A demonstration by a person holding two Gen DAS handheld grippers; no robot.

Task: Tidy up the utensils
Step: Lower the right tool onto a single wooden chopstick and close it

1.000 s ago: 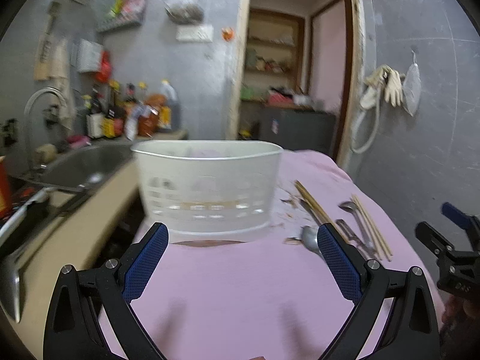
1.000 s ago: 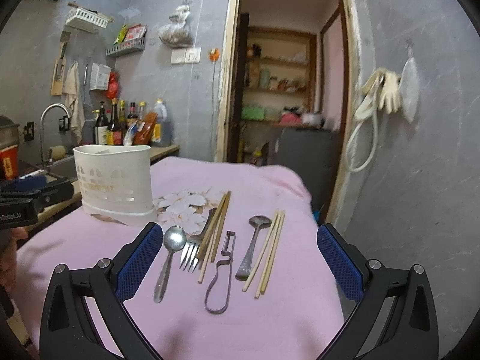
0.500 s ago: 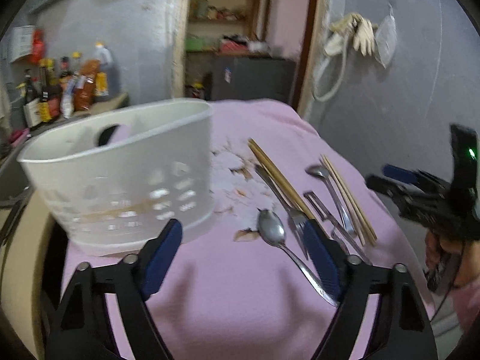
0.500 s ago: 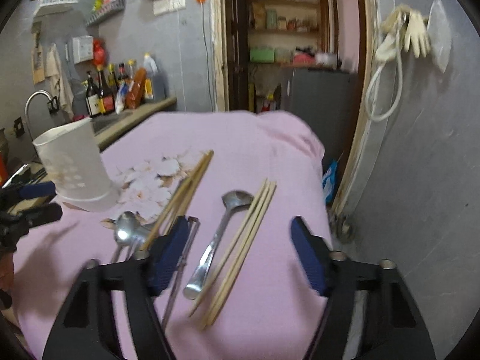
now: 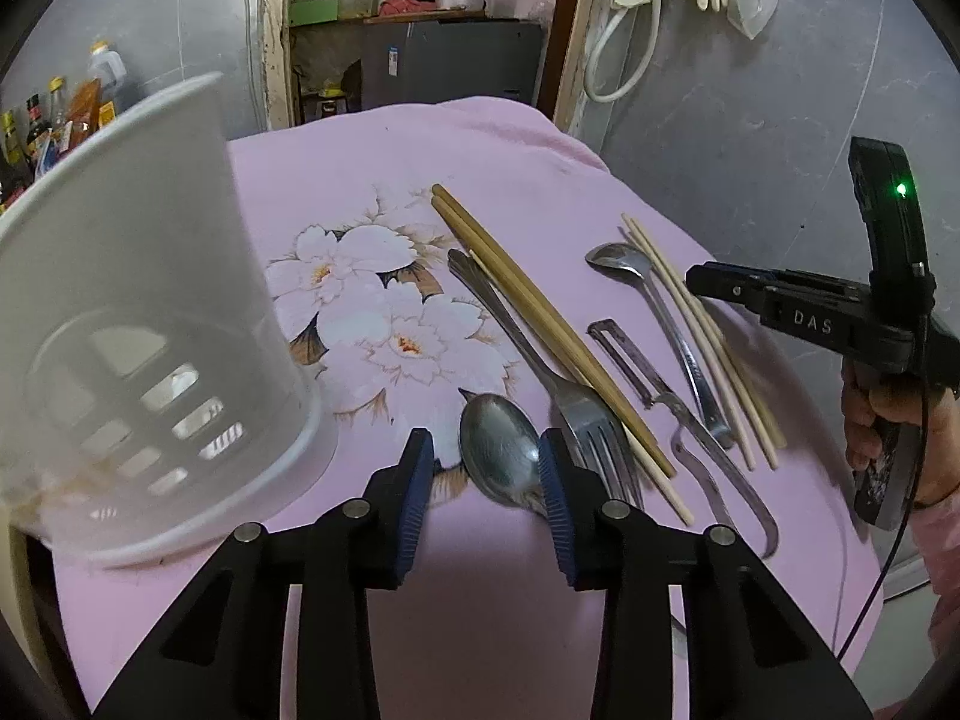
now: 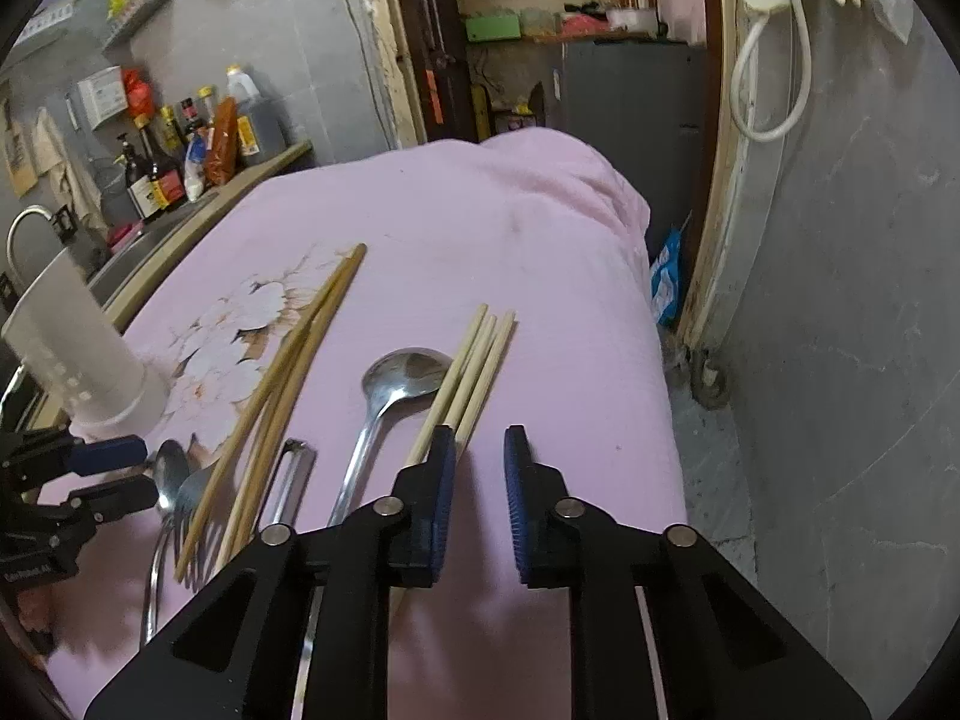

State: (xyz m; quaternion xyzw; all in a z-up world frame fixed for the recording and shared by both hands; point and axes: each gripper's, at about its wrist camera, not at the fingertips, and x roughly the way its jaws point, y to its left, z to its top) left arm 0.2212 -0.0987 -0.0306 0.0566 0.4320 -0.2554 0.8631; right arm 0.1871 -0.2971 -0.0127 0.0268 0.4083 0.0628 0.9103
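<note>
Left tongs, just closing, stand narrow around the spoon bowl, pads apart from it. Right tongs, just closing, nearly shut on nothing, chopsticks beside their left pad.

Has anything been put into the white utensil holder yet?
No. Through its slots the white utensil holder looks empty, and the spoon, fork and chopsticks lie on the pink cloth.

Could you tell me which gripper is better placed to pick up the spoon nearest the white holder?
Left: the left gripper already straddles that spoon, while the right gripper sits by the pale chopsticks.
</note>
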